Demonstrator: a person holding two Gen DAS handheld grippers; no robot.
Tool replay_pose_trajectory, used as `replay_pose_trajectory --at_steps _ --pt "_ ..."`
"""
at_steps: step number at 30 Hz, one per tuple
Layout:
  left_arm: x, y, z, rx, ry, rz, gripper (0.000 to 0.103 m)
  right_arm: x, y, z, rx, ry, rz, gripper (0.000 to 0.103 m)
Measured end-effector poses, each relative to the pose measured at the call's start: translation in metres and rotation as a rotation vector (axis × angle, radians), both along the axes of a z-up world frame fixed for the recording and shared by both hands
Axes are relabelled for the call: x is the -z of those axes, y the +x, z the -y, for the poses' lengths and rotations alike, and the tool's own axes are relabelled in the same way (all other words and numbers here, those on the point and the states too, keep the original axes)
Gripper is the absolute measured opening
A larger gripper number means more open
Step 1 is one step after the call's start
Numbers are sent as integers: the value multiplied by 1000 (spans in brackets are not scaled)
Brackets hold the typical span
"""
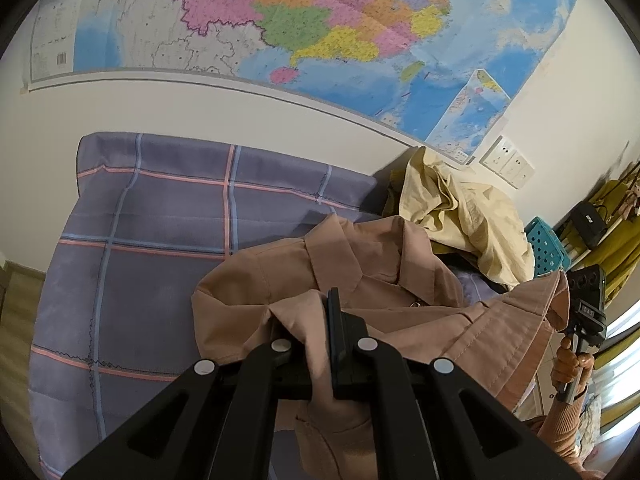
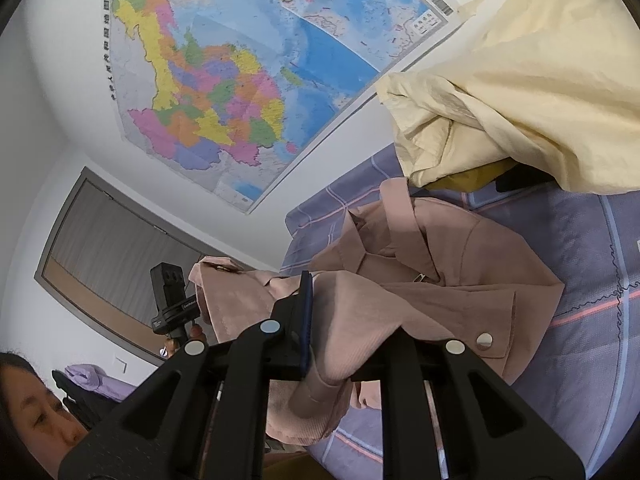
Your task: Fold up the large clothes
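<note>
Both grippers, left gripper [image 1: 334,320] and right gripper [image 2: 316,312], are clamping the pink jacket [image 1: 360,272], which we are lifting partly off the checked bed [image 1: 160,220]; folding is barely starting, and the cream garment [image 2: 520,100] is waiting.

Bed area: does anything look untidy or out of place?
Yes. A cream garment sits crumpled in a heap at the back of the bed, unfolded. The pink jacket lies bunched and half lifted, with both tools clamped on its fabric. Nothing looks torn or spilled.
</note>
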State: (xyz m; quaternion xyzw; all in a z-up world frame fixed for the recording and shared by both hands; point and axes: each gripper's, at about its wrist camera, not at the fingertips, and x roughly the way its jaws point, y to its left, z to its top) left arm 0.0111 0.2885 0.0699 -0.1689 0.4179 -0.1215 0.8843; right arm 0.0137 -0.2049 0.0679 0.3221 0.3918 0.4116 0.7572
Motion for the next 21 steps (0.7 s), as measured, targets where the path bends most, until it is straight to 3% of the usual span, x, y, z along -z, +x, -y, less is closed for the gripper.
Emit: replay_pose_trajectory --at_steps 21 --pt "31 37 -1 -19 20 -103 5 29 29 2 34 -26 -84 16"
